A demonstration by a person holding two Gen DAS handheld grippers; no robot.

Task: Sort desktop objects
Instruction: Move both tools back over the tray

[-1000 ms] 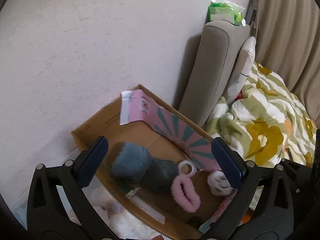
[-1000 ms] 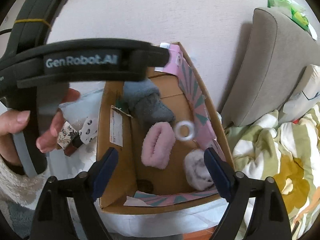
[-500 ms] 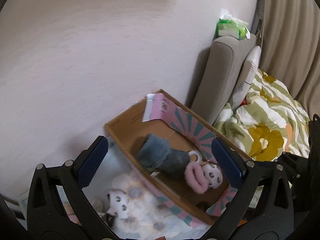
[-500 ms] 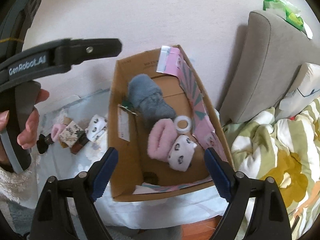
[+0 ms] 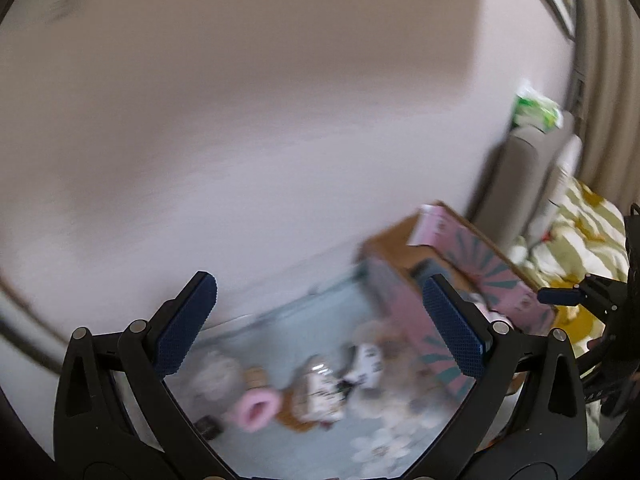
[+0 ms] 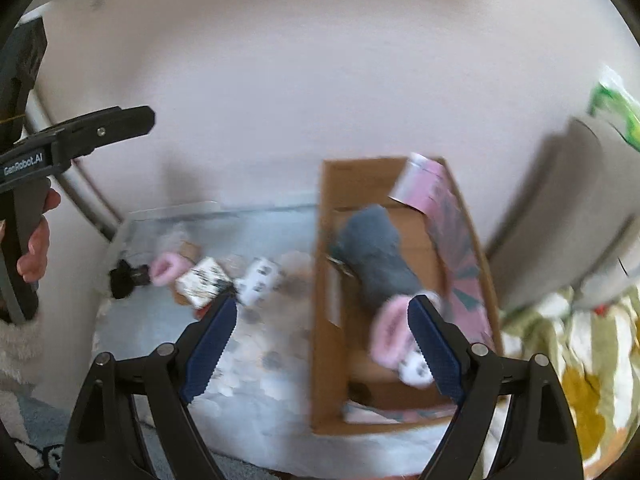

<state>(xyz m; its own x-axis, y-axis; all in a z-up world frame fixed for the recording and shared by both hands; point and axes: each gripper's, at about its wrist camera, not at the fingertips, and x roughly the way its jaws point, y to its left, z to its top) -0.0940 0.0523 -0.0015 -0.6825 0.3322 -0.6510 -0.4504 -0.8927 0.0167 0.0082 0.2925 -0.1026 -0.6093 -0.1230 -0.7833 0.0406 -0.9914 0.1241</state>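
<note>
The cardboard box [image 6: 332, 320] now sits right of centre in the right wrist view; half a second ago it filled the middle. Inside lie a grey fluffy item [image 6: 374, 252], a pink fluffy item [image 6: 390, 334] and a white spotted roll [image 6: 414, 370]. Left of the box, on the pale floral cloth [image 6: 256, 364], a pink piece [image 6: 168, 266], a patterned block [image 6: 202, 282] and another spotted roll [image 6: 260, 280] have come into fuller view. Both views are motion-blurred. The left gripper [image 5: 320, 320] and right gripper [image 6: 322, 344] have swung leftward, jaws wide apart, holding nothing.
</note>
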